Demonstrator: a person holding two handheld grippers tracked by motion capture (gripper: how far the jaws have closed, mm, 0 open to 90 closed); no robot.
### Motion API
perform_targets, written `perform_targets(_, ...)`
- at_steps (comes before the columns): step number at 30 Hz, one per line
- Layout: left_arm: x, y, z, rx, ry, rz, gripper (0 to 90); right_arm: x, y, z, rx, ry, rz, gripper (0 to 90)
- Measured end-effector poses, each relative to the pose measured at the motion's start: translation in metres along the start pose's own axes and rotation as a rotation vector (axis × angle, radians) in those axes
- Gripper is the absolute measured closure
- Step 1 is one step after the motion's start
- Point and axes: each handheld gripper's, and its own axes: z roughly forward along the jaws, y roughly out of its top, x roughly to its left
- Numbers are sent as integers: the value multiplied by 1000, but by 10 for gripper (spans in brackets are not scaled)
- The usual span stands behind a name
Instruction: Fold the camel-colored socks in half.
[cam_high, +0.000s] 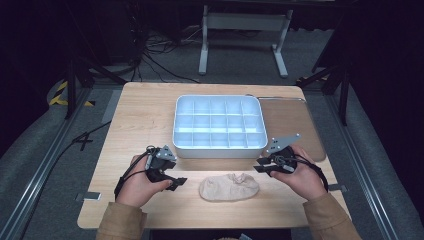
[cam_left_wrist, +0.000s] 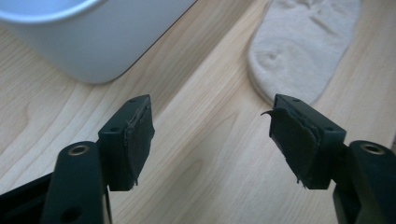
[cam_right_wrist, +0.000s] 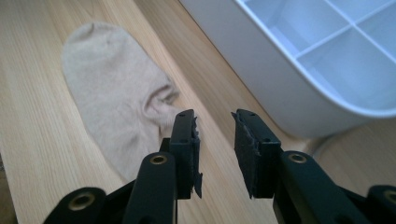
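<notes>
The sock (cam_high: 229, 187) lay flat on the bench (cam_high: 140, 115) near its front edge, just in front of the white tray (cam_high: 219, 142), between the two hand-held grippers. The left hand-held gripper (cam_high: 176, 183) hovered beside the sock's toe end, jaws wide and empty. The right hand-held gripper (cam_high: 263, 169) sat at the sock's cuff end, jaws narrow, gripping nothing.
</notes>
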Motion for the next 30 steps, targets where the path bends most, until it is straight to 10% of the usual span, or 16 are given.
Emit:
perform_targets(2, -4, 3, 0, -12, 32, -56, 269, 1, -4, -1, -4, -3, 7, 690)
perform_targets(7, -12, 13, -5, -4, -47, -40, 371, 4, -8, 0, -6, 11, 22, 665)
perform_targets(12, -14, 17, -4, 96, -28, -75, 461, 4, -12, 4, 4, 19, 37, 672)
perform_targets(15, -16, 19, -5, 83, -94, -114, 546, 4, -14, 3, 1, 17, 52, 668)
perform_targets(20, -25, 28, -4, 101, -69, -77, 539, 5, -16, 1, 6, 26, 56, 681)
perform_targets(23, -26, 36, -6, 44, -168, -102, 583, 5, -18, 1, 25, 31, 65, 696)
perform_targets(30, -30, 41, -2, 142, -106, -123, 646, 5, -19, 1, 28, 37, 77, 698)
